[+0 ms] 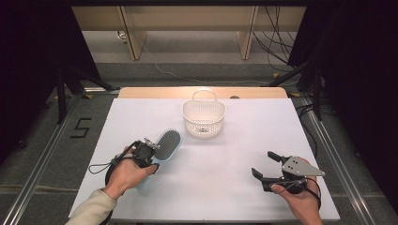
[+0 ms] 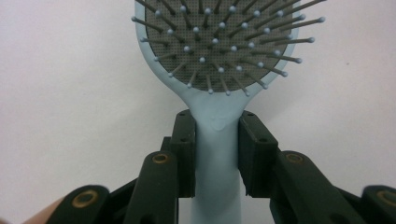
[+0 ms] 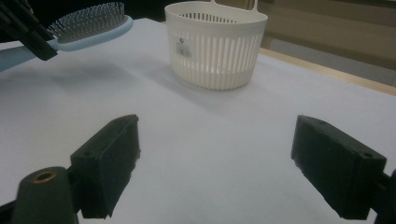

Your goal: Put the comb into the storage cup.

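This looks like a lab or recording studio set up for capture work, not a home. A white surface [image 1: 234, 187] stands on a grey carpeted floor [image 1: 37, 154], flanked by metal floor rails [image 1: 44, 154] along its left and right edges. Black curtains [image 1: 28, 56] close off both sides. Beyond the far edge, loose cables [image 1: 274, 42] trail across the floor beside pale wooden furniture legs [image 1: 133, 40]. A black 5 [image 1: 80, 127] is marked on the carpet near the far left corner.
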The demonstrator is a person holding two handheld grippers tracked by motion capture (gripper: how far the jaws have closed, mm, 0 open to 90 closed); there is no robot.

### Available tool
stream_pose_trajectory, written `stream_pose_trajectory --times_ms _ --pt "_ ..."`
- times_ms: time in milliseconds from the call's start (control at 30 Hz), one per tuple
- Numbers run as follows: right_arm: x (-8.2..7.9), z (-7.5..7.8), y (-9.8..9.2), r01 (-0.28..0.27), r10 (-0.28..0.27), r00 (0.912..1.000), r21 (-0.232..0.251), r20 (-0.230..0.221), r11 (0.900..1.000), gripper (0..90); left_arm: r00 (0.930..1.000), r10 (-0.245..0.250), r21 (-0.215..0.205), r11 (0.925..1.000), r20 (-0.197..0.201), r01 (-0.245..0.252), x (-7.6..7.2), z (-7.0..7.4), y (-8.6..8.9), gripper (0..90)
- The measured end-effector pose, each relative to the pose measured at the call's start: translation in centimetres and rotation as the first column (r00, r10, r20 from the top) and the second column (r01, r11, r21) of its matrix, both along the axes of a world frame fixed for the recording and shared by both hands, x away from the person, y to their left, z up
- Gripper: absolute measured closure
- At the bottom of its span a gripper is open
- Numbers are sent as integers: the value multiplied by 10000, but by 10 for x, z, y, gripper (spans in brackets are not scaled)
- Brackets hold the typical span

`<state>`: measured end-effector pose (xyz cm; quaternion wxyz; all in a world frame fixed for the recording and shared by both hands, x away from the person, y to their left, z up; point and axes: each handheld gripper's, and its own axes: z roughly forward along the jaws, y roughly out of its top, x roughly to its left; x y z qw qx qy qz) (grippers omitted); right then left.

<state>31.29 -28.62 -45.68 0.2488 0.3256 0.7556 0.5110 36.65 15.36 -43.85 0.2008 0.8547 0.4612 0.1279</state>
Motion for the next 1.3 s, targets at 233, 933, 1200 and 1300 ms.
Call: stream_pose_trajectory --times_ms 233,933,1200,1300 --pt "0 0 0 14 -13 10000 113 -30 9999 161 10000 7 -51 10000 85 -6 0 0 0 701" --pt "1 0 0 -16 17 10000 143 -23 9999 161 9989 115 -277 9996 453 -103 1 3 0 700" --pt "1 -1 -1 -9 10 10000 128 -55 9999 161 9982 149 -389 9992 585 -126 2 3 2 701" --pt "1 0 -1 -14 15 10000 115 -77 9999 161 9977 198 -455 9988 644 -169 2 3 2 701"
